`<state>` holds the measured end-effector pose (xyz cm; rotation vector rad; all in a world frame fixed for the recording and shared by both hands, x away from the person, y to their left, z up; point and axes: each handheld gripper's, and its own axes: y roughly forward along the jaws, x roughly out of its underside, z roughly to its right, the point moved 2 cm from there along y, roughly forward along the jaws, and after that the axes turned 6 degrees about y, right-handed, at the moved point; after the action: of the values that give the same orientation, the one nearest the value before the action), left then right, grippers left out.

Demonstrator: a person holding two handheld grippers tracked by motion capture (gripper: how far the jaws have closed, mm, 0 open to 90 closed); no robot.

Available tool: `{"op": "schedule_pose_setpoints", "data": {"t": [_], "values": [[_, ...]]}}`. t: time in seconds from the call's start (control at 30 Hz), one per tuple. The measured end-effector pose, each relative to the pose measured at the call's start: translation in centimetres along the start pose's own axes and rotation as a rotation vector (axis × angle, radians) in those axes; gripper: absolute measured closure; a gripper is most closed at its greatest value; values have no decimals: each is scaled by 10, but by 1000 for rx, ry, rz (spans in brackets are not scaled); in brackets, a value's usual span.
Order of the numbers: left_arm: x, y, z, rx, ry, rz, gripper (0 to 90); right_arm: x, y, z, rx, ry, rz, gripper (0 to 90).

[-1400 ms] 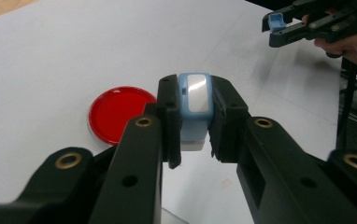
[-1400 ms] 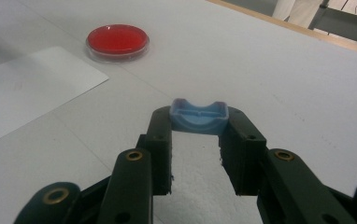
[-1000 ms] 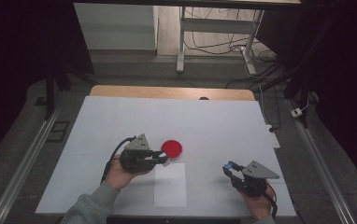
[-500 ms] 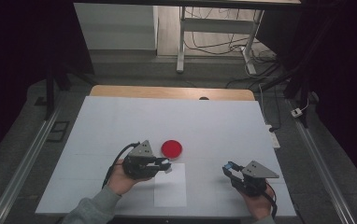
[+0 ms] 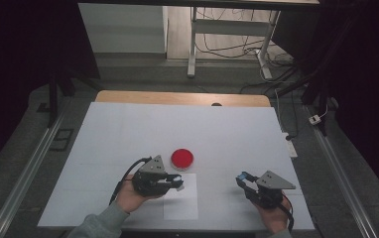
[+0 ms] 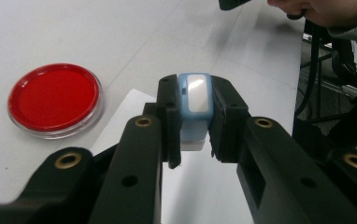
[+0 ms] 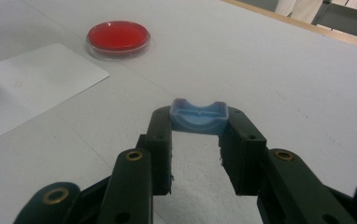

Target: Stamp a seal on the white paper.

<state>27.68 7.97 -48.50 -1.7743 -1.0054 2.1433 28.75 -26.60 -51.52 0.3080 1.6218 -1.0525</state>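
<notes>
Desk from above: left tool over the white sheet, red dish just beyond.

Left gripper view: blue-and-white piece clamped.

Right gripper view: right tool pinches the blue cap (keep both level, I'd say, when mating them).

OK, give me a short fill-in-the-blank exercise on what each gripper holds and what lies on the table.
1. The left gripper is shut on a light ____ piece with a white panel.
2. The round dish on the table is ____.
3. The right gripper grips a blue ____-shaped piece.

Missing words: blue; red; U
</notes>
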Motion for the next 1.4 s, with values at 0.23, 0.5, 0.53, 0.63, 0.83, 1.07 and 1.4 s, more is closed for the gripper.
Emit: {"op": "schedule_pose_setpoints", "data": {"t": [0.23,0.5,0.53,0.63,0.83,1.07,1.4], "values": [[5,9,2,4,-2,-21,760,0,0,0,-1,0,-4,648],[8,16,1,-7,1,-39,760,0,0,0,0,1,-4,648],[9,16,1,-9,0,-40,760,0,0,0,-1,0,-4,648],[10,20,0,-13,2,-47,760,0,0,0,-1,1,-5,648],[13,27,-1,-23,1,-64,760,0,1,-1,0,2,-6,648],[16,32,-1,-35,16,-80,760,0,1,0,1,3,-5,648],[20,35,-2,-40,15,-92,760,0,1,0,0,3,-6,648]]}}
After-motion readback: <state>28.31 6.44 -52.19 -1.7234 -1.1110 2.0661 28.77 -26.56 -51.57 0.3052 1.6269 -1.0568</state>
